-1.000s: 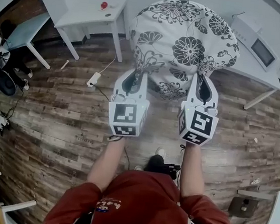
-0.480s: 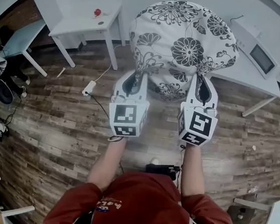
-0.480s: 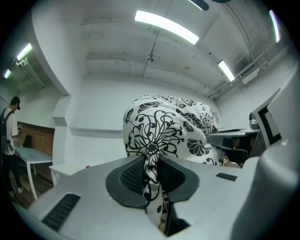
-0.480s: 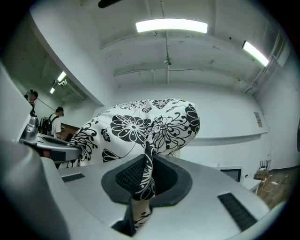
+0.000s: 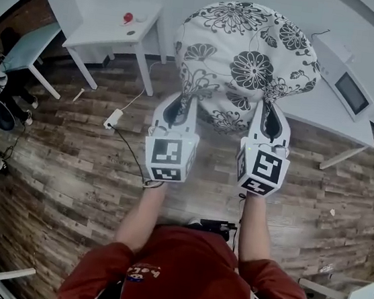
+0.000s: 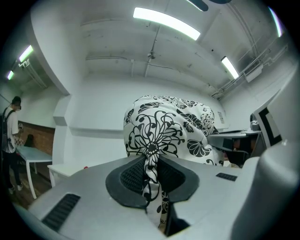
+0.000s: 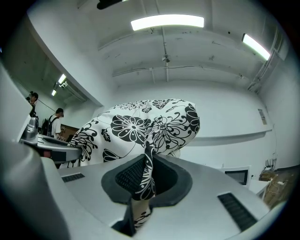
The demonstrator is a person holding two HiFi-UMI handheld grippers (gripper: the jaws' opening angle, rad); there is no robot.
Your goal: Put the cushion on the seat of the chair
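Clamping cushion (image 5: 244,44), left gripper (image 5: 181,102), right gripper (image 5: 270,110), jaw tips buried in its folds.

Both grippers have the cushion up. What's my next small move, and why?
Probably carry the cushion on with both shut: the left gripper and right gripper each pinch its fabric, and beneath it show only floor and tables, no chair seat.

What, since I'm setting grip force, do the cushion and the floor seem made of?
Cushion: soft woven cloth, matte, black floral print on white; it puckers into folds where pinched. Floor: wood-look planks, low sheen, with grain and seams; solid wood or laminate, cannot tell.
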